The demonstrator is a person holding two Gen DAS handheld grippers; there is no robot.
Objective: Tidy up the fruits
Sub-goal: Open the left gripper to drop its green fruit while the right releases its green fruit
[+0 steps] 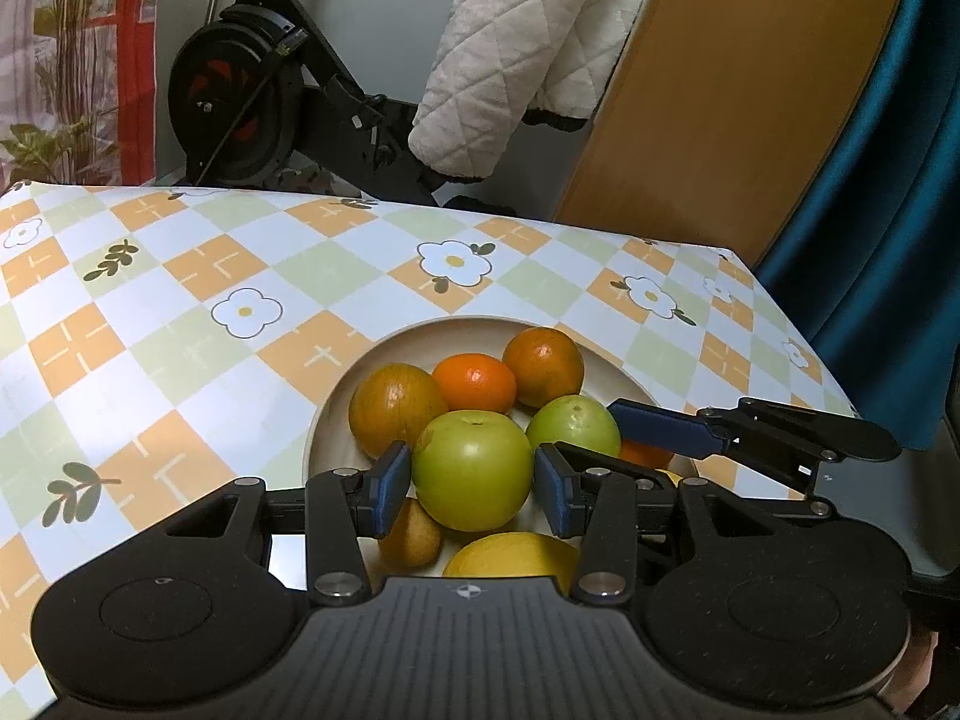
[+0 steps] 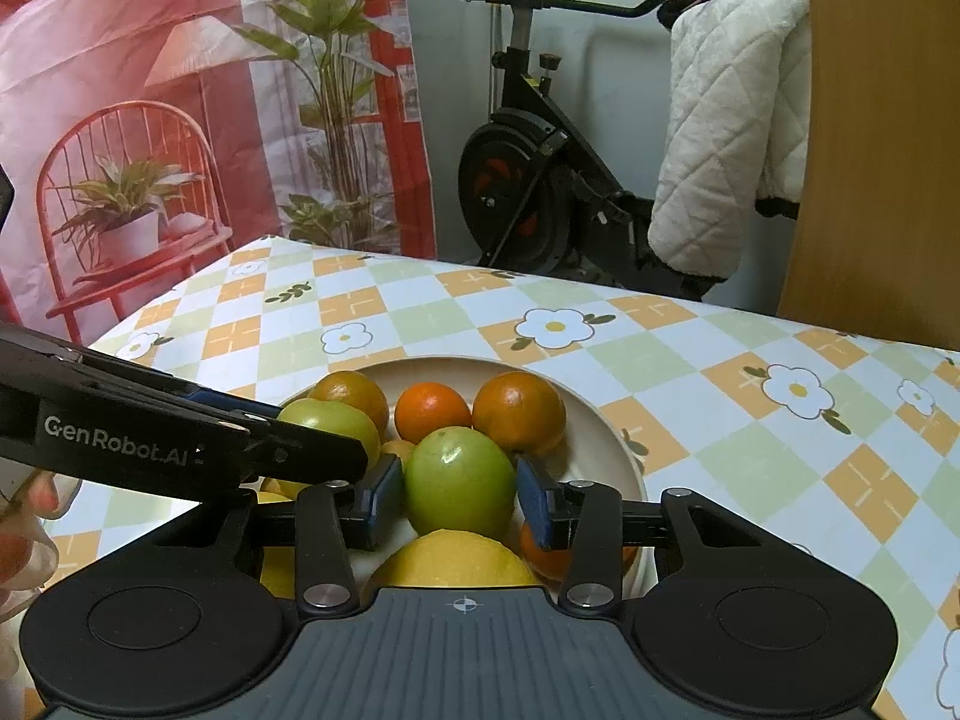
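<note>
Beige bowl [image 1: 606, 354], near right of checked table [image 1: 180, 324]: oranges, lemon, two green fruits. Left gripper [image 1: 471, 483] straddles larger green fruit [image 1: 473, 469], pads at its flanks, contact uncertain. Right gripper [image 2: 459, 489] likewise brackets second green fruit [image 2: 461, 483]. Risk: lifting either may roll piled neighbours out. Lemon [image 1: 510, 555], lower fruit largely hidden beneath grippers.

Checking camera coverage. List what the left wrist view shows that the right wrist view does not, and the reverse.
Only the left wrist view: a teal curtain at the right, and the right tool seen from the side.
Only the right wrist view: a red chair backdrop, a person's hand, and the left tool's branded side.
Both: the fruit bowl, the checked tablecloth, the exercise bike and a green fruit between each view's own pads.
</note>
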